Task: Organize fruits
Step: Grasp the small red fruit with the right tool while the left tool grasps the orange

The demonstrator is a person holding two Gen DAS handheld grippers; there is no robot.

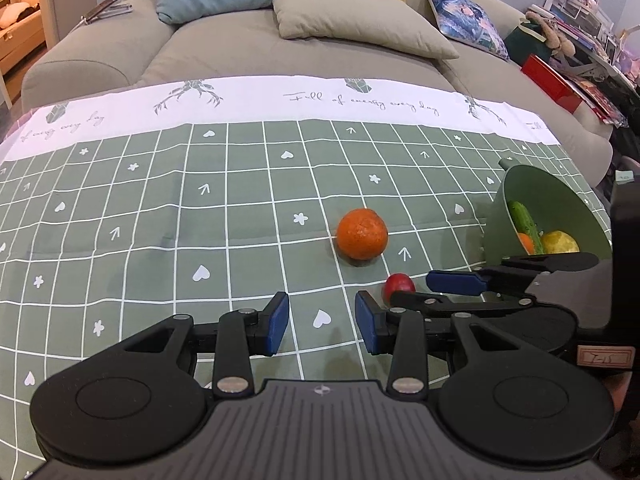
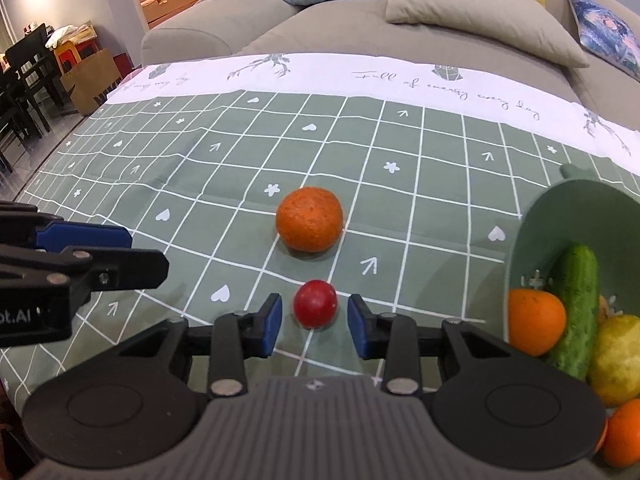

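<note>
A small red fruit (image 2: pixel 315 308) lies on the green checked tablecloth (image 2: pixel 200 184), between the blue pads of my right gripper (image 2: pixel 314 322). A narrow gap shows on each side of it, so the jaws stand open around it. Just beyond lies a large orange (image 2: pixel 309 219). To the right, a green bowl (image 2: pixel 560 208) holds a cucumber (image 2: pixel 576 304), an orange (image 2: pixel 536 320) and a yellow fruit (image 2: pixel 618 360). My left gripper (image 1: pixel 322 320) hovers open over bare cloth, left of the red fruit (image 1: pixel 398 286) and nearer than the orange (image 1: pixel 362 234). Nothing is between its pads.
A grey sofa (image 1: pixel 224 52) with several cushions runs along the table's far edge. Another orange (image 2: pixel 624 436) shows at the lower right beside the bowl. Dark chairs (image 2: pixel 24 76) and a paper bag (image 2: pixel 94 80) stand off the table's left end. Books and a red box (image 1: pixel 556 84) sit at the far right.
</note>
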